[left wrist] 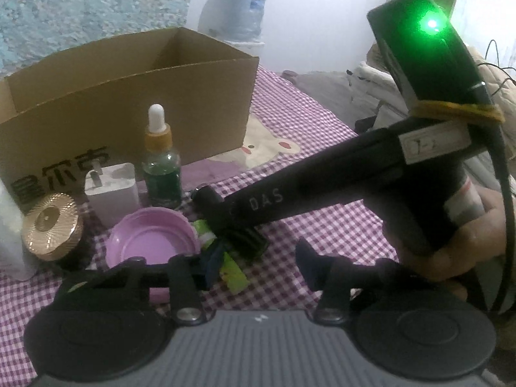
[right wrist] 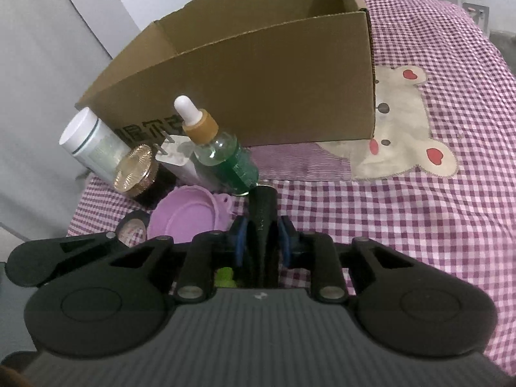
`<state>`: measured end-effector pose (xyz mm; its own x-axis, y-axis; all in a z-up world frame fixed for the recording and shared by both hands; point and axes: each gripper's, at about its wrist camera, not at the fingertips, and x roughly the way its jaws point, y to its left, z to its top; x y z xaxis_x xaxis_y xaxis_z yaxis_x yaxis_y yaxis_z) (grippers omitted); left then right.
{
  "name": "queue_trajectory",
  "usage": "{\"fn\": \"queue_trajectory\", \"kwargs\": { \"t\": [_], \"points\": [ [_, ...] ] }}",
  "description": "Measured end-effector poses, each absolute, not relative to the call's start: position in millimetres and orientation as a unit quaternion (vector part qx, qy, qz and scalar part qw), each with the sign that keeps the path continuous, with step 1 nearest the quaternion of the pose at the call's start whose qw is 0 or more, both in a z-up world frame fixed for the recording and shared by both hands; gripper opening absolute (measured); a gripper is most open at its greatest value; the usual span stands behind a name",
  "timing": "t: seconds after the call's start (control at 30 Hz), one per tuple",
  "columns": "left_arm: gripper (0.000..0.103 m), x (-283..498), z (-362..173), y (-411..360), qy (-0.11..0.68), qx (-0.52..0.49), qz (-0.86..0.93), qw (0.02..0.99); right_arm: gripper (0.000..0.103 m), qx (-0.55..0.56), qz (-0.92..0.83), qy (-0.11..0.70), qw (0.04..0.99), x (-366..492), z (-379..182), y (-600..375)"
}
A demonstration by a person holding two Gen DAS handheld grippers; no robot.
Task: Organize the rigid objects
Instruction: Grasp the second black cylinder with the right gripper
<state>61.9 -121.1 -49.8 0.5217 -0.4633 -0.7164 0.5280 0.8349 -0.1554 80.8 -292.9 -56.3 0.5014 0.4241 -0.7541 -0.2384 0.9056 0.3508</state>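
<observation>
An open cardboard box (left wrist: pixel 129 96) stands at the back of the checked bedspread; it also shows in the right wrist view (right wrist: pixel 258 80). In front of it stand a green dropper bottle (left wrist: pixel 161 167) (right wrist: pixel 222 154), a white charger plug (left wrist: pixel 111 190), a gold-lidded jar (left wrist: pixel 51 225) (right wrist: pixel 135 167), a white bottle (right wrist: pixel 87 142) and a purple lid (left wrist: pixel 151 242) (right wrist: pixel 187 216). My right gripper (right wrist: pixel 262 242) is shut on a black tapered object (right wrist: pixel 262 225). It reaches in from the right in the left wrist view (left wrist: pixel 225 225), over black and lime-green pieces (left wrist: pixel 232 271). My left gripper (left wrist: pixel 254 264) is open.
The bed is covered with a purple checked cloth (right wrist: pixel 403 225) with a bear patch (right wrist: pixel 403 122). A wall (right wrist: pixel 48 48) borders the bed on the left. A wrapped water bottle (left wrist: pixel 238 9) and bedding (left wrist: pixel 371 77) lie beyond the bed.
</observation>
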Motion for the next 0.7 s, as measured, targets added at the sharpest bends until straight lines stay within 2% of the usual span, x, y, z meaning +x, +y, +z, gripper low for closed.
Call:
{"fn": "queue_trajectory", "kwargs": {
  "t": [0.7],
  "points": [
    [0.047, 61.0, -65.7, -163.1, 0.438, 0.073, -0.335, 0.831, 0.021, 0.287, 0.169, 0.494, 0.803, 37.0, -77.8, -363.6]
  ]
}}
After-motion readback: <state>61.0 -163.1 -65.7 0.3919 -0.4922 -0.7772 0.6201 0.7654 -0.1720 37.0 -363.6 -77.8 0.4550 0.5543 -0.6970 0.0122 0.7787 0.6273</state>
